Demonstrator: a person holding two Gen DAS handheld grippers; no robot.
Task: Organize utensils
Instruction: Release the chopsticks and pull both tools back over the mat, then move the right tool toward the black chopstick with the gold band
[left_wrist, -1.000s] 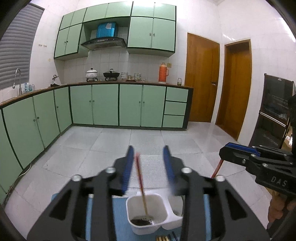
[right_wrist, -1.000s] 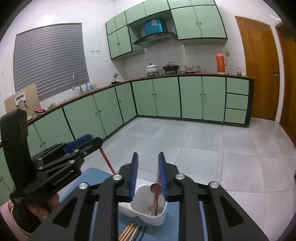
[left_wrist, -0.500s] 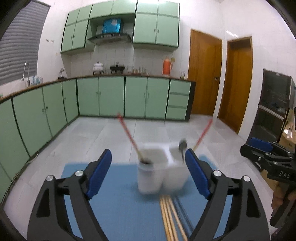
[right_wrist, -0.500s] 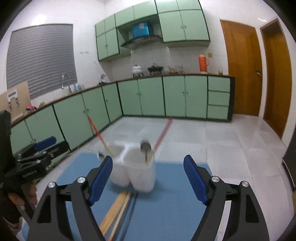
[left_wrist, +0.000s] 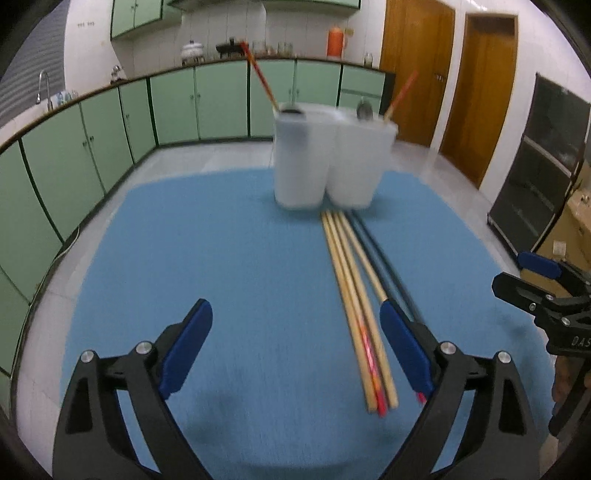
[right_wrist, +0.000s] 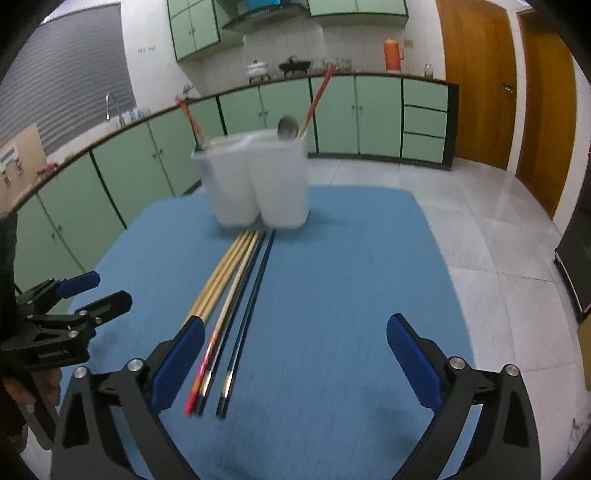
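Observation:
A white two-compartment holder (left_wrist: 332, 158) (right_wrist: 258, 181) stands at the far side of a blue mat (left_wrist: 240, 266) (right_wrist: 351, 277). Each compartment holds a red chopstick (left_wrist: 258, 74) (right_wrist: 319, 96), and the right one also holds a metal spoon (right_wrist: 288, 127). A bundle of wooden, red and black chopsticks (left_wrist: 354, 295) (right_wrist: 229, 295) lies on the mat in front of the holder. My left gripper (left_wrist: 295, 350) is open and empty, low over the mat left of the bundle. My right gripper (right_wrist: 295, 354) is open and empty, right of the bundle.
Green kitchen cabinets (left_wrist: 110, 140) run along the left and back walls. Wooden doors (right_wrist: 476, 81) stand at the back right. A dark cabinet (left_wrist: 546, 166) stands to the right of the table. The mat's edges drop to a tiled floor (right_wrist: 480, 240).
Both grippers let go of the red chopsticks in the holder, opened wide, and pulled back and down toward the near side of the mat. The chopstick bundle now lies between them.

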